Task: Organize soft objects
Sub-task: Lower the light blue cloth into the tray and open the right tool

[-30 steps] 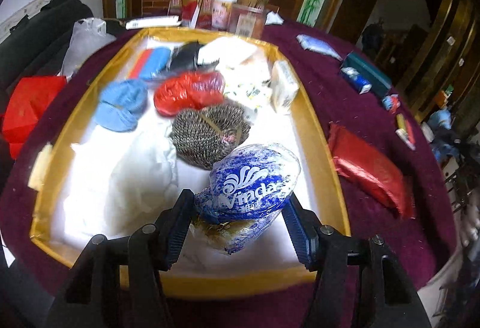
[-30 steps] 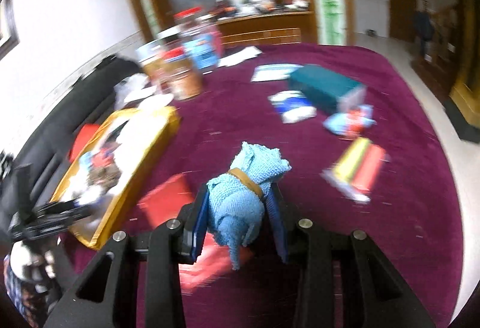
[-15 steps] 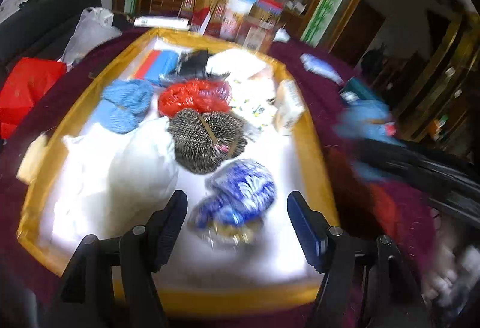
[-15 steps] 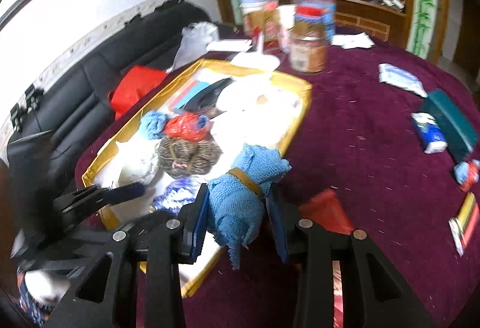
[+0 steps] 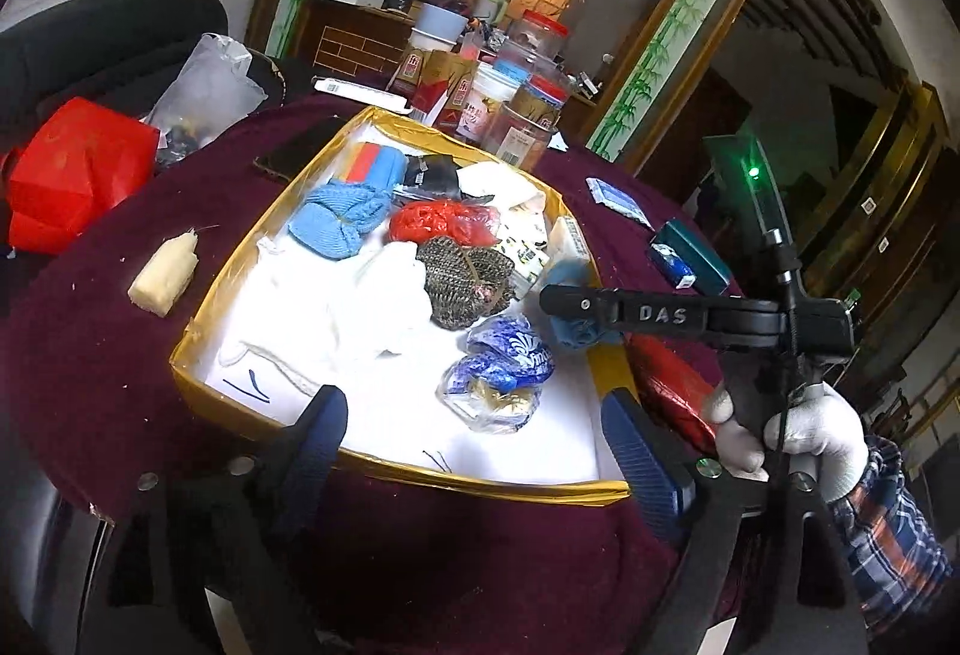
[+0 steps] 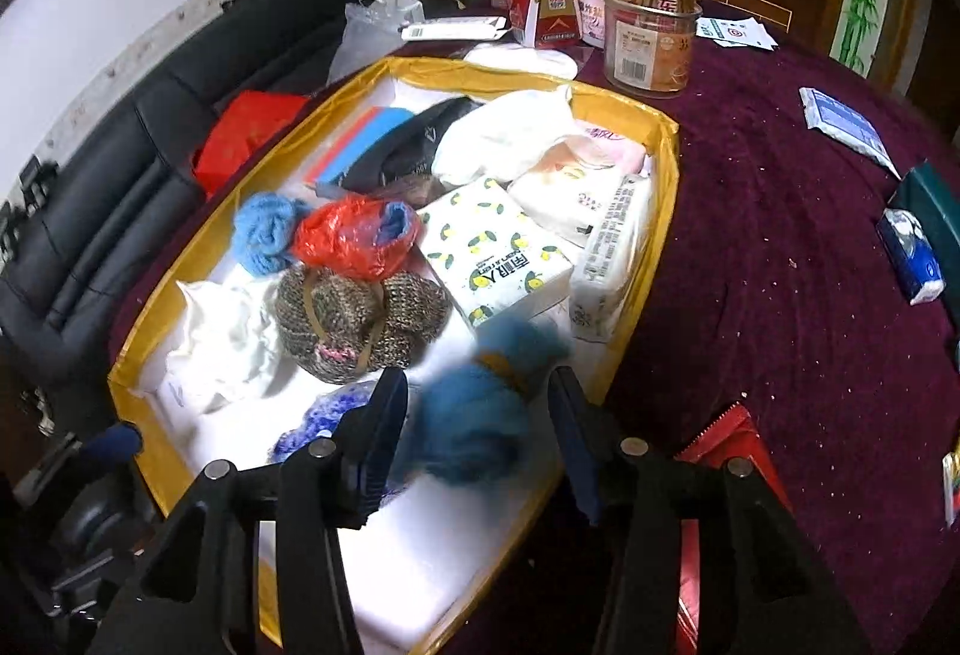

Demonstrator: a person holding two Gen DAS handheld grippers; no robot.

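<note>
A gold-rimmed tray (image 6: pixel 666 187) with a white lining holds several soft things. My right gripper (image 6: pixel 474 433) hangs over its near right corner. Its jaws are opening, and a blurred blue knit cloth (image 6: pixel 474 409) with a tan band sits loose between the pads, touching neither. In the left wrist view the same gripper (image 5: pixel 564 307) shows side-on with the blue cloth (image 5: pixel 579 334) under it. My left gripper (image 5: pixel 477 445) stands at the tray's near rim (image 5: pixel 240 259), its jaws opening with nothing between them. The blue-and-white Vinda pack (image 5: pixel 507 364) lies in the tray beyond it.
In the tray lie a brown knit hat (image 6: pixel 360 319), a red plastic bag (image 6: pixel 354 235), white cloth (image 6: pixel 222 331) and a lemon-print tissue pack (image 6: pixel 492 253). A red packet (image 5: pixel 672 391) lies on the maroon table right of the tray. Jars (image 6: pixel 654 37) stand behind it. A gloved hand (image 5: pixel 792 433) holds the right gripper.
My left gripper let go of the Vinda pack, opened wide and drew back. My right gripper carried the blue cloth from the table to above the tray and opened off it.
</note>
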